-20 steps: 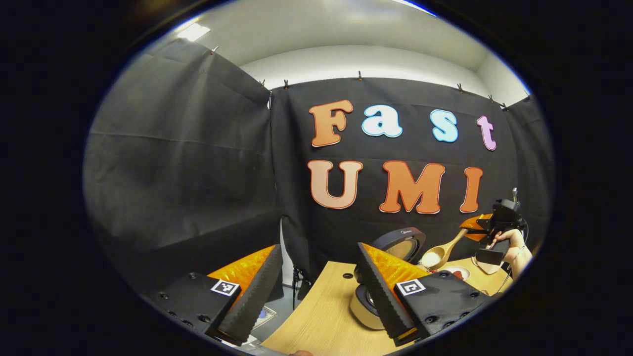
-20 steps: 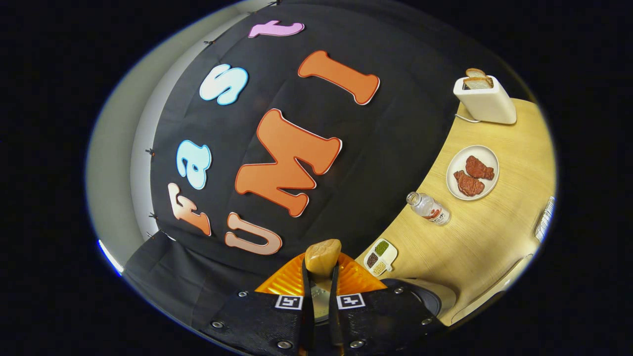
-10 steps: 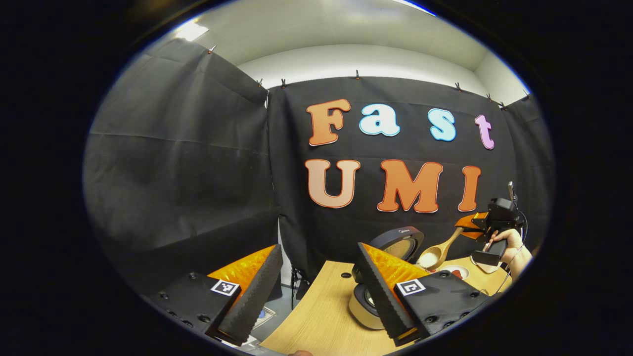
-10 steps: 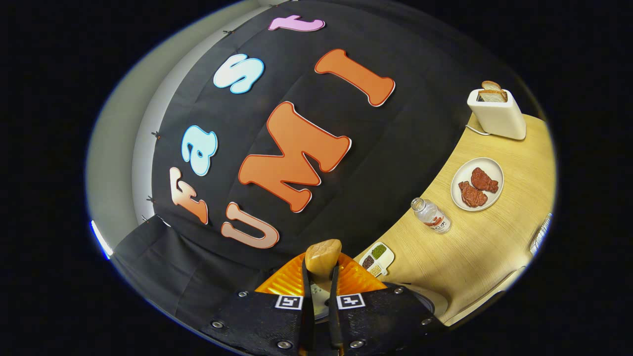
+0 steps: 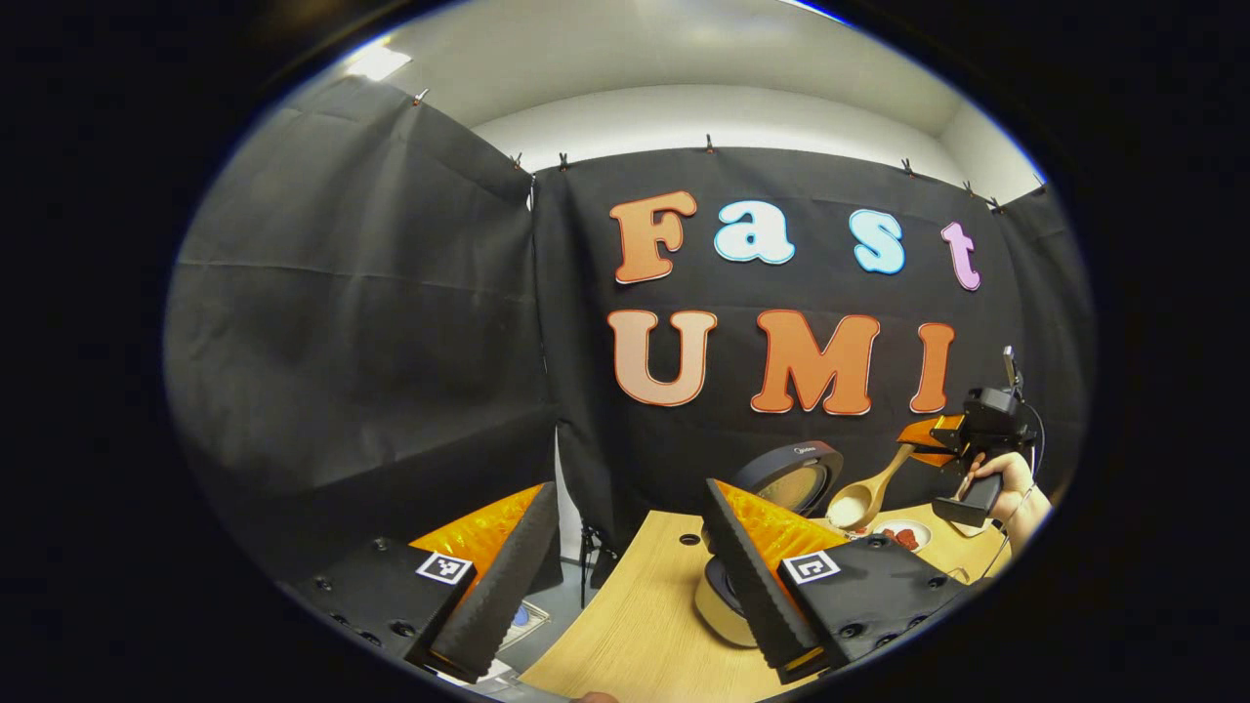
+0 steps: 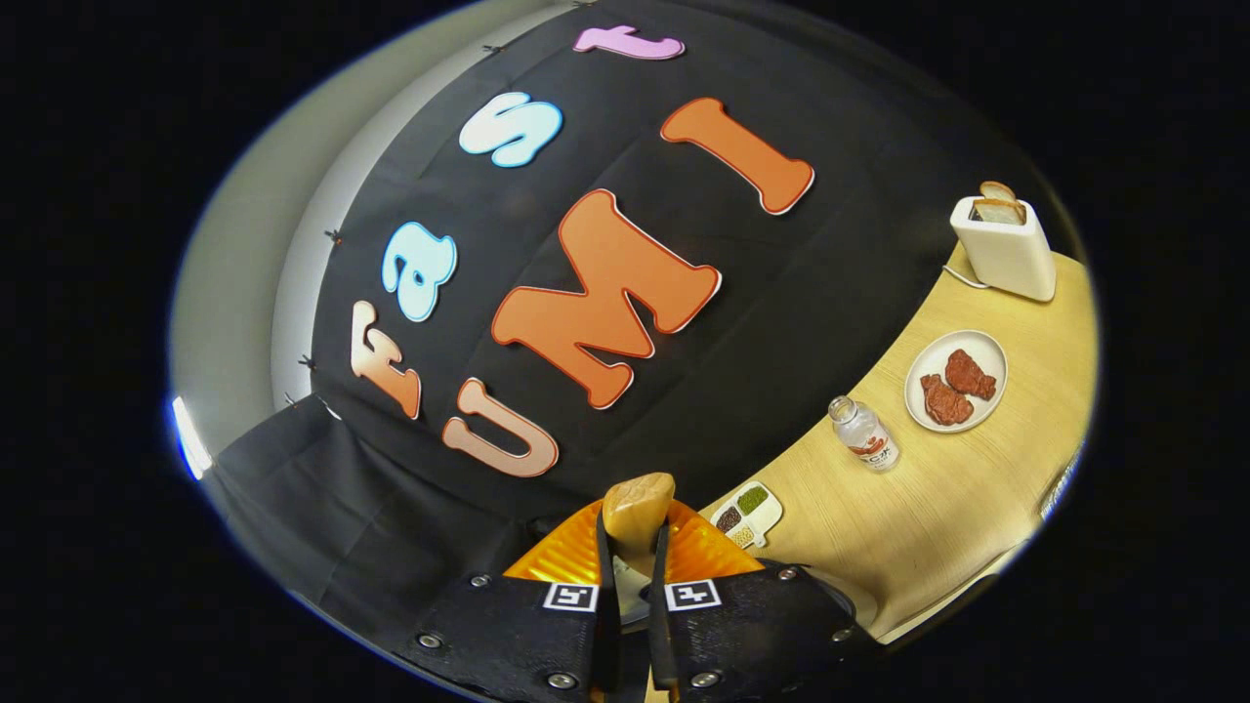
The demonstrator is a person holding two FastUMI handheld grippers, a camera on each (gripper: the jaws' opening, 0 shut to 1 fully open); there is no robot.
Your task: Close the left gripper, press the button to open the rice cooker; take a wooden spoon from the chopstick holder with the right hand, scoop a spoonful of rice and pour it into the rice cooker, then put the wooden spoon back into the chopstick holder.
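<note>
Left gripper view | left gripper (image 5: pixel 625 576) wide | right gripper (image 6: pixel 633 532) clamps wooden spoon (image 5: pixel 864 496)

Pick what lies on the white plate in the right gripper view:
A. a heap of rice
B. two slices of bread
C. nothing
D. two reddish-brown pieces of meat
D: the plate carries two reddish-brown pieces of meat, lying between the toaster and the bottle on the table.
</note>
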